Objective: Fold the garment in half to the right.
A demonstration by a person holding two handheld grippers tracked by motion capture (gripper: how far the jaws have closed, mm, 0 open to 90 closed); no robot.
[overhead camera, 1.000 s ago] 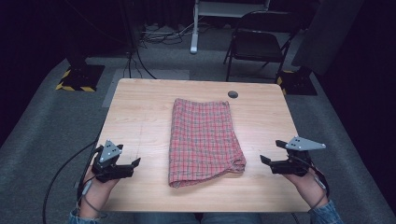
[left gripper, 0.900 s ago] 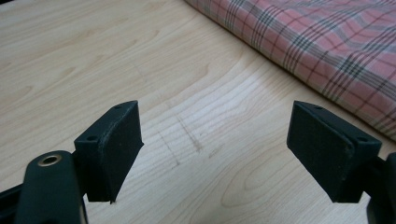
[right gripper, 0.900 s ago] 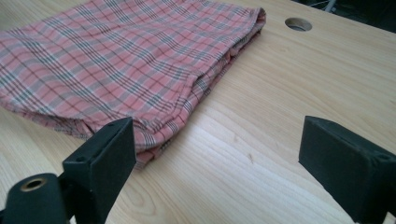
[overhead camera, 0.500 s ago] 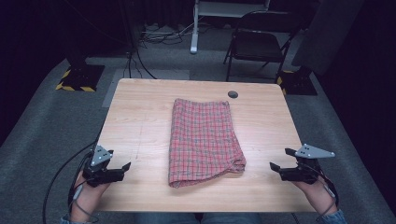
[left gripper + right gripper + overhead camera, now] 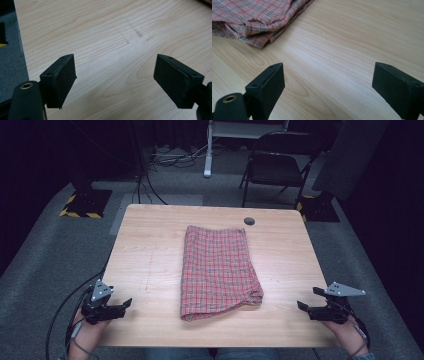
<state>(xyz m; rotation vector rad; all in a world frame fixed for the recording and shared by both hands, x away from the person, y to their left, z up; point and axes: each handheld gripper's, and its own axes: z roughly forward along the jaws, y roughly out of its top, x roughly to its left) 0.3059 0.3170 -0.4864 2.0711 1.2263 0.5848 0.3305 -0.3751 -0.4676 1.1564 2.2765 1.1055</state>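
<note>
A folded red plaid cloth [image 5: 218,270] lies lengthwise in the middle of the wooden table [image 5: 150,250], its near end bunched up [image 5: 259,20]. My left gripper [image 5: 125,305] hovers at the table's near left corner, jaws wide apart over bare wood [image 5: 115,75] with nothing between them. At the near right edge my right gripper [image 5: 303,304] is open too, pointing toward the cloth's near corner and empty [image 5: 328,85]. Both grippers stay well apart from the cloth.
A small dark round spot [image 5: 249,221] marks the table's far side. Beyond the table stand a black folding chair [image 5: 275,165], a white stand [image 5: 210,150] and floor cables [image 5: 150,165]. Grey carpet surrounds the table.
Both hands have drawn back toward the near edge and sunk lower. The left moved outward to the left, the right outward to the right. The cloth has not moved.
</note>
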